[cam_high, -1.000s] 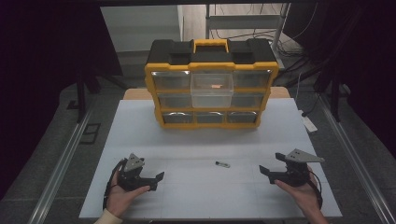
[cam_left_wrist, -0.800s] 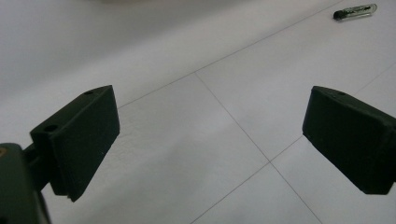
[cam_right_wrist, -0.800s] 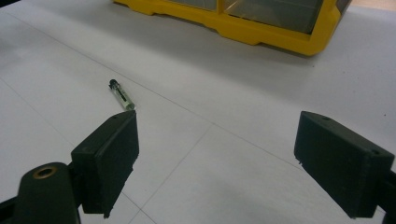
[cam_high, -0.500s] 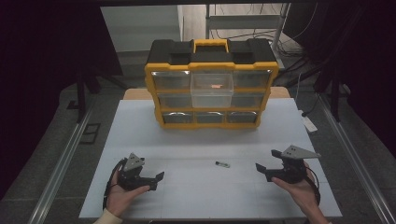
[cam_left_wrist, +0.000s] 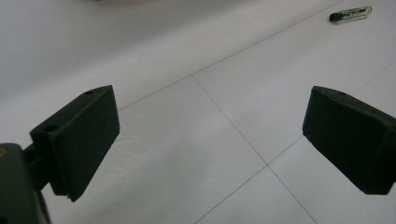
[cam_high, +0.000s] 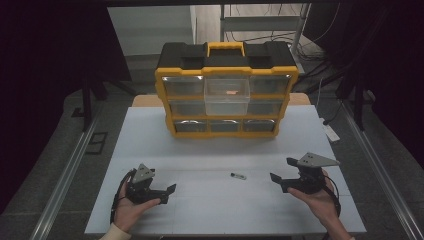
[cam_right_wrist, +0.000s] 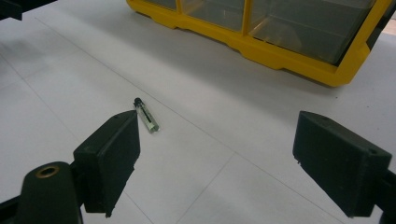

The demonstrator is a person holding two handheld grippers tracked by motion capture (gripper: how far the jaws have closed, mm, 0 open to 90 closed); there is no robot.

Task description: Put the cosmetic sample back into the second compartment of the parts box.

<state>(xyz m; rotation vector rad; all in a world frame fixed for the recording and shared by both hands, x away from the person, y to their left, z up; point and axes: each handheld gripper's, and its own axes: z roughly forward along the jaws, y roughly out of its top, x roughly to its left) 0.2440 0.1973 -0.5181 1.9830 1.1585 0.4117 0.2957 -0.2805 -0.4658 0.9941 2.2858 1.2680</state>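
A small clear tube with a black end (cam_high: 238, 176) lies on the white table (cam_high: 210, 150), between my two grippers. My left gripper (cam_high: 167, 194) rests low at the front left, open, jaws pointing right toward the tube. In the left gripper view (cam_left_wrist: 210, 116) the tube (cam_left_wrist: 350, 13) lies far off at the top right. My right gripper (cam_high: 281, 170) is held at the front right, open and empty, a short way right of the tube. Seen from the right gripper view (cam_right_wrist: 217, 126), the tube (cam_right_wrist: 146, 115) lies just beyond the left jaw's tip.
A yellow and black drawer organizer (cam_high: 165, 100) stands at the back of the table, its near corner close ahead in the right gripper view (cam_right_wrist: 280, 46). Its top middle clear drawer (cam_high: 226, 95) is pulled out and holds something small and orange.
My right gripper has shifted a little to the left, nearer the tube. The left gripper and the tube have stayed where they were.
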